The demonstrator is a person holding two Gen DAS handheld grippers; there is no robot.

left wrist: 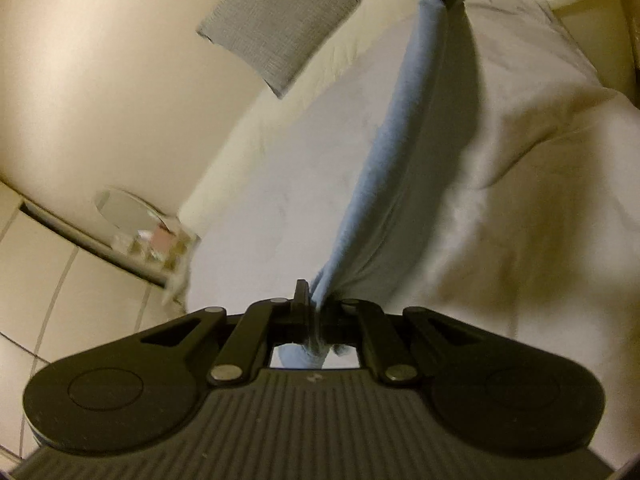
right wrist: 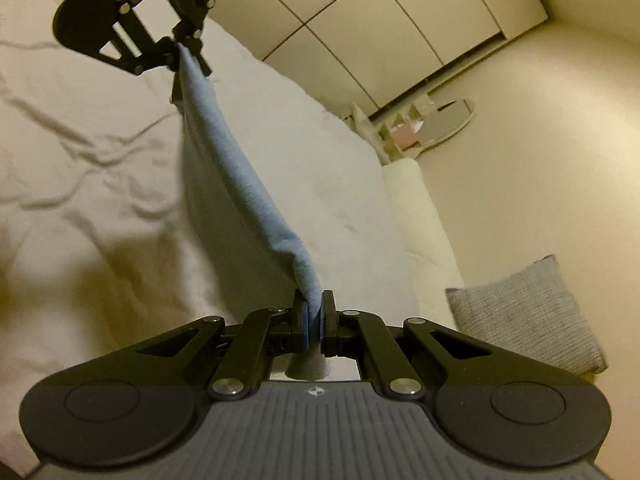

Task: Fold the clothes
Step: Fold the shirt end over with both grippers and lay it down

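We are holding a light blue garment [left wrist: 384, 152] stretched in the air between both grippers, hanging edge-on above a white bed cover [left wrist: 280, 184]. Our left gripper [left wrist: 314, 308] is clamping one end of the cloth with its jaws pressed narrow on the fabric; our right gripper [right wrist: 314, 312] is pinching the other end the same way. Each gripper is showing at the top of the other's view, gripping the far end. A grey cushion [right wrist: 528, 316] is lying beside the bed against the wall, and a round mirror [right wrist: 448, 122] is sitting near white cabinet doors [right wrist: 380, 28].
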